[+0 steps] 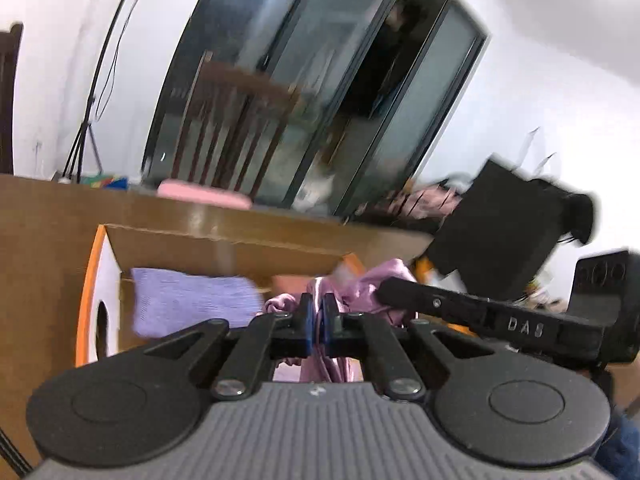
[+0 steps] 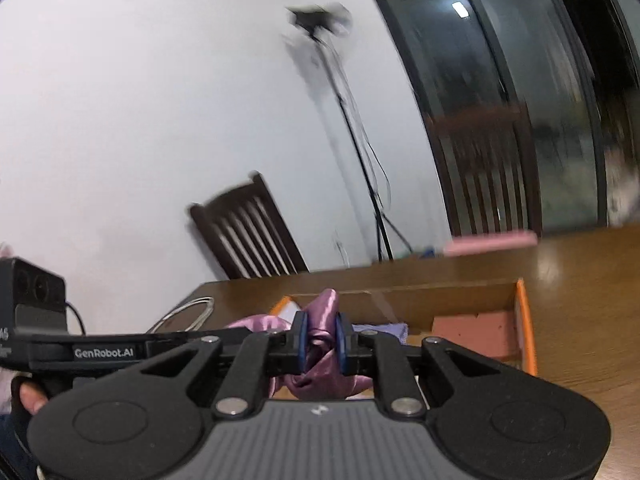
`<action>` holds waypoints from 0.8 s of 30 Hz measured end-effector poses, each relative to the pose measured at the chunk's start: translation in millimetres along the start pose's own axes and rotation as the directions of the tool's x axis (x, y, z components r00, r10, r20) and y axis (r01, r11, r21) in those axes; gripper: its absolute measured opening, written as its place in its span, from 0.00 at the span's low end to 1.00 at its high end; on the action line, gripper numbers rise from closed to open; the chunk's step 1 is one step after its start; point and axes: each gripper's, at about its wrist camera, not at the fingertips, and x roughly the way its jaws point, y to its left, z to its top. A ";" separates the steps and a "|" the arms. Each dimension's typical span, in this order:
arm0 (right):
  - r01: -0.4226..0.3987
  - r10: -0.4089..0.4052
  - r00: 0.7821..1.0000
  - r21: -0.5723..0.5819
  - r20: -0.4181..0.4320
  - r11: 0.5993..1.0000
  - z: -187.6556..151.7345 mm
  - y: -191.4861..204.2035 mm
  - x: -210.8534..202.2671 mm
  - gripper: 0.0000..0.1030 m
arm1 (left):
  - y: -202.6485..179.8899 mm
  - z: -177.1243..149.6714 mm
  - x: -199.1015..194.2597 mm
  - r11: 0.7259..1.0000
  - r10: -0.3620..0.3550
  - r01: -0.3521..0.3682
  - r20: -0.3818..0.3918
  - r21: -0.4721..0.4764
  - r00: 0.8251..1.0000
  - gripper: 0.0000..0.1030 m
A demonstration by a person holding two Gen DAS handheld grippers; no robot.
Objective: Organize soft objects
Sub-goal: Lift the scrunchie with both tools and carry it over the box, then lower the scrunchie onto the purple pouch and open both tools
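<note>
A shiny pink satin cloth (image 1: 360, 286) is held by both grippers above an open cardboard box (image 1: 224, 240). My left gripper (image 1: 319, 320) is shut on a thin fold of the cloth. My right gripper (image 2: 320, 340) is shut on a thicker bunch of the same cloth (image 2: 326, 320). The right gripper also shows in the left wrist view (image 1: 480, 312), reaching in from the right. A folded lilac knit cloth (image 1: 192, 300) lies in the box, also visible in the right wrist view (image 2: 384, 330). A salmon-pink soft item (image 2: 472, 330) lies in the box's right part.
The box stands on a brown wooden table (image 2: 580, 280) and has orange-edged flaps (image 2: 526, 320). A pink flat object (image 1: 204, 194) lies on the table's far side. Wooden chairs (image 2: 248, 236) stand behind the table. A white cable (image 2: 188, 312) lies at the table's left end.
</note>
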 end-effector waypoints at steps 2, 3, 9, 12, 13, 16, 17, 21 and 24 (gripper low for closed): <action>0.031 -0.029 0.997 0.038 -0.068 0.999 1.7 -20.6 43.4 0.13 | 18.4 3.8 34.9 0.998 0.060 -0.062 -0.066 -0.029 0.996 0.06; 0.046 -0.041 0.995 0.059 -0.093 0.997 -0.5 -29.4 59.4 0.13 | 25.8 3.6 51.4 0.995 0.084 -0.088 -0.103 -0.041 0.991 0.06; 0.160 -0.147 0.940 0.018 -0.309 0.987 -21.5 -52.6 129.6 0.16 | 41.9 -5.1 95.9 0.984 0.179 -0.178 -0.190 0.027 0.965 0.08; 0.184 -0.204 0.924 -0.093 -0.324 0.979 -23.3 -44.5 136.5 0.16 | 43.0 -6.9 97.1 0.986 0.166 -0.167 -0.192 0.010 0.967 0.08; 0.183 -0.206 0.922 -0.099 -0.329 0.978 -23.8 -45.4 137.3 0.16 | 41.4 -8.0 97.6 0.986 0.166 -0.168 -0.192 0.010 0.967 0.08; 0.171 -0.213 0.916 -0.148 -0.341 0.974 -26.1 -38.2 136.4 0.16 | 41.4 -13.1 97.0 0.985 0.169 -0.173 -0.200 -0.001 0.965 0.08; 0.168 -0.212 0.914 -0.152 -0.347 0.974 -24.5 -36.9 136.1 0.16 | 37.4 -13.5 95.9 0.984 0.178 -0.180 -0.199 0.010 0.964 0.08; 0.147 -0.178 0.914 -0.112 -0.363 0.983 -20.4 -45.7 131.5 0.19 | 26.0 -15.5 87.1 0.975 0.224 -0.217 -0.180 0.056 0.958 0.14; 0.172 -0.172 0.907 -0.035 -0.385 0.985 -6.7 -47.4 122.4 0.29 | 14.4 -9.1 69.4 0.973 0.230 -0.221 -0.157 0.072 0.960 0.40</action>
